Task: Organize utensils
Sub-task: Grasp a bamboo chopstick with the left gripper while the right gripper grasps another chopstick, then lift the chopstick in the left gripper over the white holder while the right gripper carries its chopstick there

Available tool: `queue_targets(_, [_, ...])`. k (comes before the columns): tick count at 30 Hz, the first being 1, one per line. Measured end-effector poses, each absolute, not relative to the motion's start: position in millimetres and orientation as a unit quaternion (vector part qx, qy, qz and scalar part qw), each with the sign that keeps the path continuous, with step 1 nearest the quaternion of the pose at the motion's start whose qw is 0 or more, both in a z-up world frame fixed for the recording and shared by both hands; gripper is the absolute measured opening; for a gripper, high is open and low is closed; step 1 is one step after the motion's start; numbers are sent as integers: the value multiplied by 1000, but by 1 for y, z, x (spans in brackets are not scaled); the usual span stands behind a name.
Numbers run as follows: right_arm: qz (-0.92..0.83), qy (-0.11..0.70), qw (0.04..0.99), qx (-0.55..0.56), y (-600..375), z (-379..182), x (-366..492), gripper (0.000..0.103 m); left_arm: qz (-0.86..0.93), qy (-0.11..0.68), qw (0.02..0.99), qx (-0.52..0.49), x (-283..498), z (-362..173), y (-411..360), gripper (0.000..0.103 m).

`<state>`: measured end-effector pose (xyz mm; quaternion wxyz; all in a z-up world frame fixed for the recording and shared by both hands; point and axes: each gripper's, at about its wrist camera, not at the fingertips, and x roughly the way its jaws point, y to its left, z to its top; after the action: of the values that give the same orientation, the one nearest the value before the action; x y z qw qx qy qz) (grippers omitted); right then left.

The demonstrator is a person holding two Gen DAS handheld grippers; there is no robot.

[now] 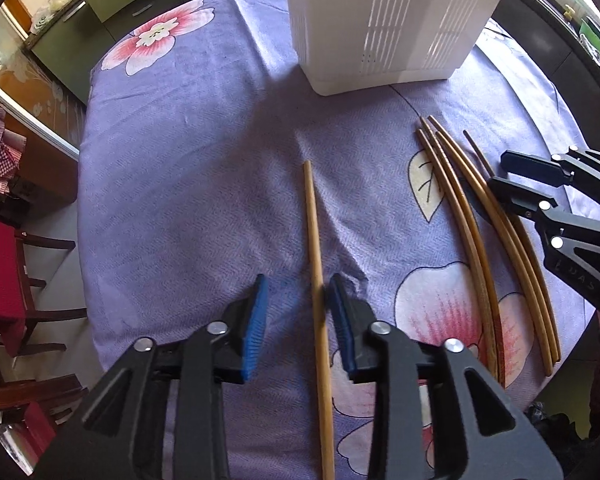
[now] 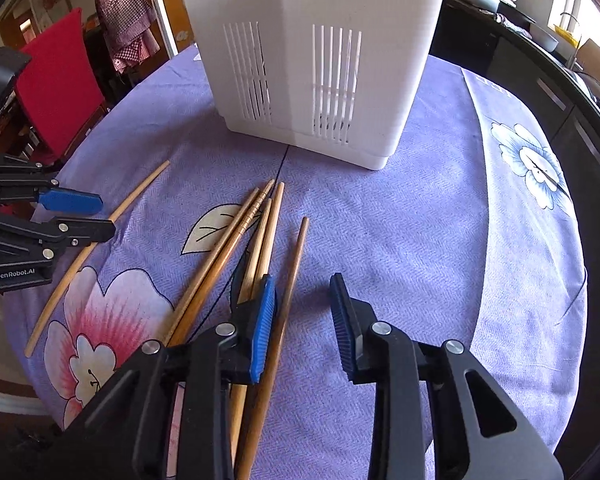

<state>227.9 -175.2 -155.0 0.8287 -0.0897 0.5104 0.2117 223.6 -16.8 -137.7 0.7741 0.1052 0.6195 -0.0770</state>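
A pale single chopstick [image 1: 314, 232] lies on the cloth between the fingers of my left gripper [image 1: 298, 320]. It sits close against the right pad while the left pad stands clear, so the gripper is open. To the right, several darker chopsticks [image 1: 472, 216] lie in a loose bunch. My right gripper [image 2: 304, 320] is open over that bunch. One brown chopstick [image 2: 294, 272] lies between its jaws beside the left pad, and the others [image 2: 236, 236] lie outside it. A white slotted utensil holder [image 2: 320, 60] stands upright at the back.
A purple floral tablecloth [image 2: 440, 240] covers the round table, whose edge curves off at both sides. A red chair [image 1: 0, 264] stands to the left. Dark cabinets [image 2: 540, 92] run along the back right.
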Motion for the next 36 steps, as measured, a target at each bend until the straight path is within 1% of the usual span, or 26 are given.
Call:
queue_targets(2, [209, 510, 829, -97, -171, -155, 231, 28, -84, 628, 769, 92, 227, -138, -12, 35])
queue_targets(3, [212, 509, 828, -100, -168, -154, 231, 22, -86, 628, 768, 89, 228, -138, -11, 35])
queue_targets(4, [218, 510, 826, -101, -165, -154, 229, 14, -90, 628, 768, 88, 228, -138, -11, 32])
queue_targets(6, [226, 512, 823, -100, -164, -154, 229, 8, -95, 622, 772, 90, 225, -137, -14, 20])
queue_targets(7, [226, 513, 822, -98, -164, -154, 230, 8, -97, 620, 774, 89, 226, -138, -15, 12])
queue_targets(8, [227, 516, 821, -92, -165, -154, 232, 7, -100, 618, 775, 89, 225, -138, -18, 6])
queue_targets(12, [231, 521, 820, -61, -172, -149, 239, 6, -101, 617, 777, 73, 226, -138, -18, 6])
queue_targets(17, [238, 476, 846, -32, -191, -109, 228, 6, -99, 608, 786, 54, 224, -129, -7, 6])
queue_targets(22, [243, 423, 873, -10, -218, -60, 202, 6, -103, 569, 814, 51, 210, -92, -2, 6])
queue_targets(25, [246, 399, 884, 0, -232, -39, 186, 6, -105, 545, 830, 51, 199, -66, 1, 6])
queue_targets(31, [248, 372, 895, 12, -247, -20, 148, 6, -112, 507, 853, 52, 168, -24, 5, 6])
queue_targets(36, [244, 361, 900, 23, -261, -17, 131, 6, -117, 479, 868, 51, 142, -1, 4, 6])
